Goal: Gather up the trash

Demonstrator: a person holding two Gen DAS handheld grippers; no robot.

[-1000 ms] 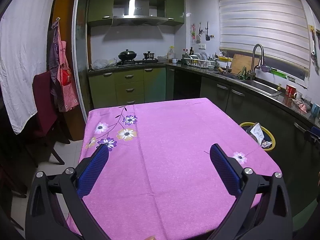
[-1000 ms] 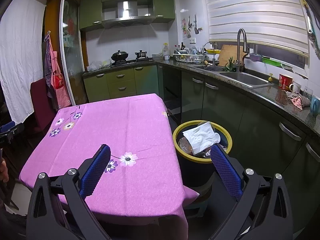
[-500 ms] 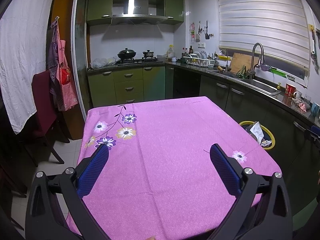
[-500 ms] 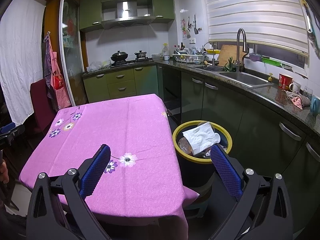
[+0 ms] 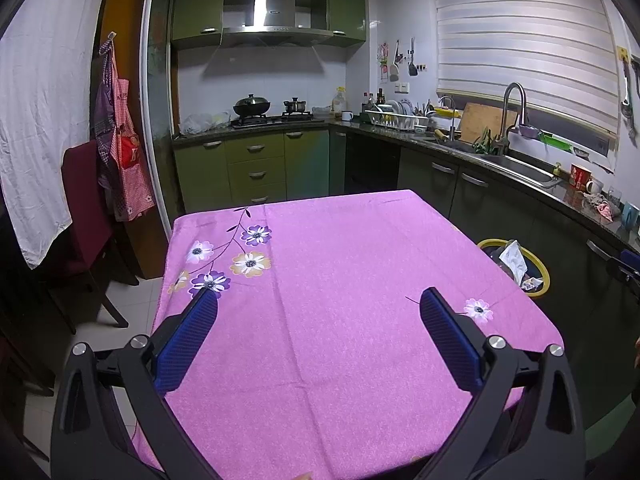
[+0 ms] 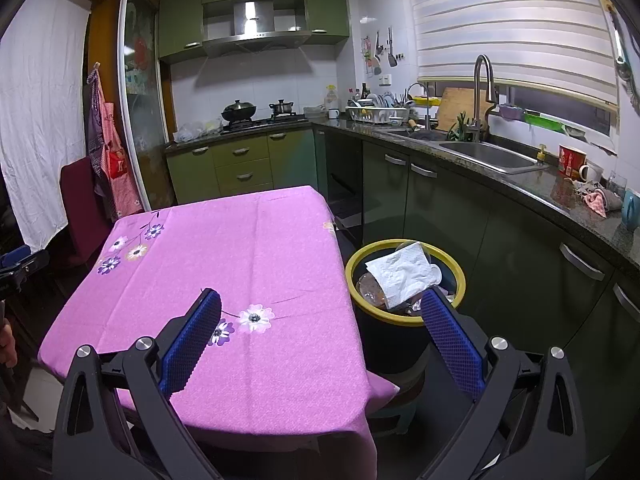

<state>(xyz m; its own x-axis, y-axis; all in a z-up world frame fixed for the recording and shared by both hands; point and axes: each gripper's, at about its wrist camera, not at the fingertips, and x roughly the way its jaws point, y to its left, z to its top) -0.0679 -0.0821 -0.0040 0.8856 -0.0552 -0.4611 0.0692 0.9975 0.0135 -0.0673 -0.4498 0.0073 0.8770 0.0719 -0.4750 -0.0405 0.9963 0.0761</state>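
Note:
A dark trash bin with a yellow rim [image 6: 404, 322] stands on the floor right of the table. A crumpled white paper towel [image 6: 402, 274] lies on top of other trash inside it. The bin also shows in the left wrist view [image 5: 542, 268], beyond the table's right edge. My right gripper [image 6: 318, 300] is open and empty, held above the table's near right corner, its right finger over the bin's near rim. My left gripper [image 5: 318, 300] is open and empty above the near part of the pink flowered tablecloth [image 5: 340, 272]. I see no trash on the tablecloth.
Green kitchen cabinets and a dark counter with a sink [image 6: 486, 156] run along the right wall. A stove with pots [image 5: 272, 110] is at the back. A dark red chair [image 5: 86, 216] and a hanging apron [image 5: 124, 160] are at the left.
The left wrist view has shifted very slightly. Both grippers stay open and empty. Nothing else has moved.

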